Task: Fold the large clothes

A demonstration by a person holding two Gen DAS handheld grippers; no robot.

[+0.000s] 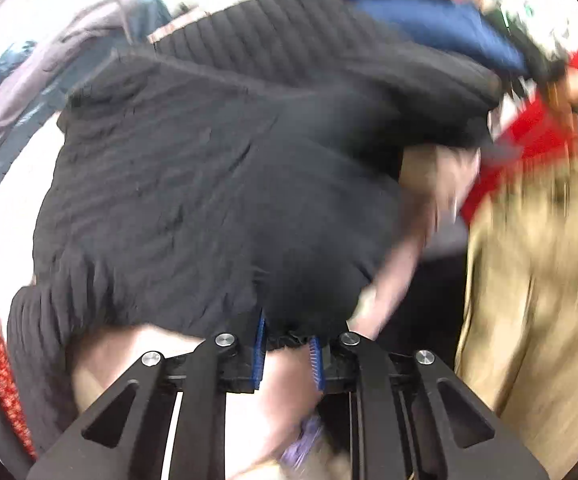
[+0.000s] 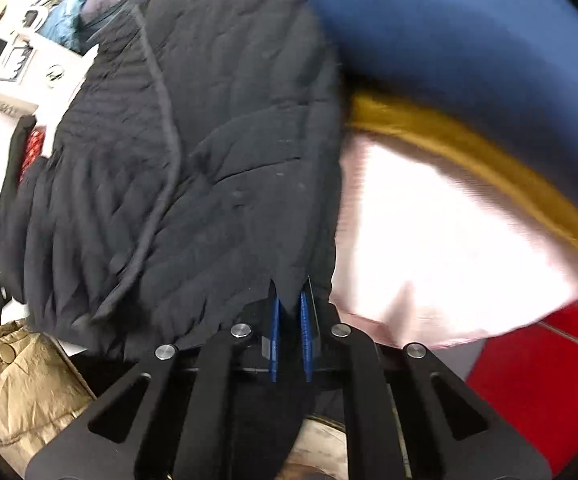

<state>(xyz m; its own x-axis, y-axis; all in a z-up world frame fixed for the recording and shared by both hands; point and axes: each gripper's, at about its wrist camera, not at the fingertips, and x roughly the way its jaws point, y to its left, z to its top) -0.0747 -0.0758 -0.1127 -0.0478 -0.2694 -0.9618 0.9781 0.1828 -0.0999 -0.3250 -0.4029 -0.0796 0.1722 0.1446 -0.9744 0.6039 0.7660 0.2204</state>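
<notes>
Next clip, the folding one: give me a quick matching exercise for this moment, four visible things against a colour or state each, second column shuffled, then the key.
Column 1
1. left gripper
2. quilted jacket
3. garment lying past the jacket
4. puffy coat at lower left of the right wrist view

Column 2
A. blue
B. tan
C. black
D. shut on the jacket's hem

Pairs: 1-D, 2-C, 3-A, 4-B
</notes>
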